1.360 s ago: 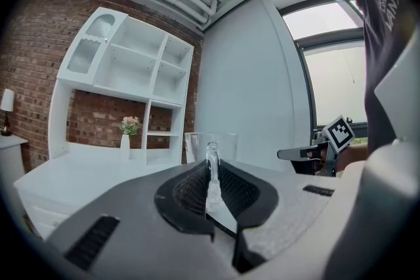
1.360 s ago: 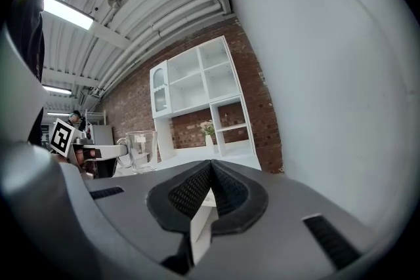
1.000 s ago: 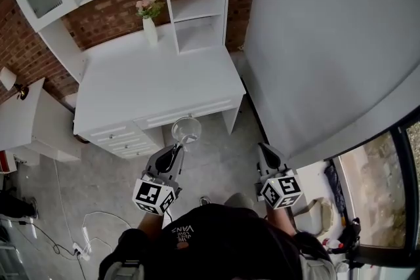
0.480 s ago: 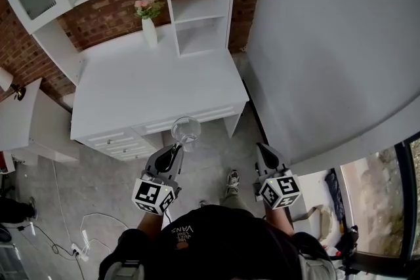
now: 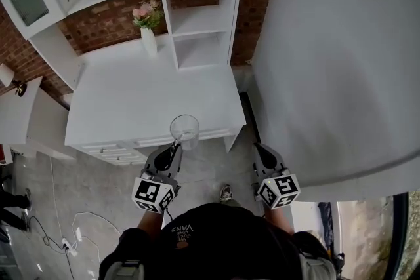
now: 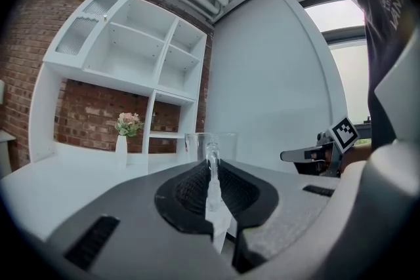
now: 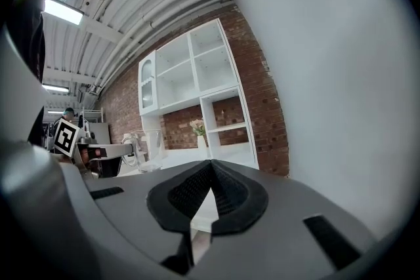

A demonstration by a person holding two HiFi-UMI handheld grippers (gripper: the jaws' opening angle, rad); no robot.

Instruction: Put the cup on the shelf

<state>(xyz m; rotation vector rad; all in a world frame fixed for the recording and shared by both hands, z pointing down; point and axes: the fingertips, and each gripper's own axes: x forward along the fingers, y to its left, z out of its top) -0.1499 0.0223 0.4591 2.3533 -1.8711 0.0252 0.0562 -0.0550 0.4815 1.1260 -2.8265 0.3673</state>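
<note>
A clear glass cup point(image 5: 185, 131) hangs upright over the front edge of the white desk point(image 5: 131, 101), and my left gripper point(image 5: 172, 153) is shut on its handle. In the left gripper view the cup point(image 6: 211, 146) stands just past the closed jaws, its handle pinched between them. The white shelf unit point(image 5: 197, 16) with open cubbies stands at the desk's back right, against the brick wall. My right gripper point(image 5: 261, 155) is shut with nothing in it, to the right of the desk and beside the grey wall. The right gripper view shows the cup point(image 7: 148, 149) at left.
A white vase with pink flowers point(image 5: 148, 26) stands at the desk's back, left of the cubbies. A large grey wall panel point(image 5: 341, 42) fills the right side. A lower white cabinet point(image 5: 26, 121) sits to the left. Cables point(image 5: 59, 239) lie on the concrete floor.
Both grippers and the cup have advanced toward the desk. The cup is now over the desk's front edge rather than over the floor.
</note>
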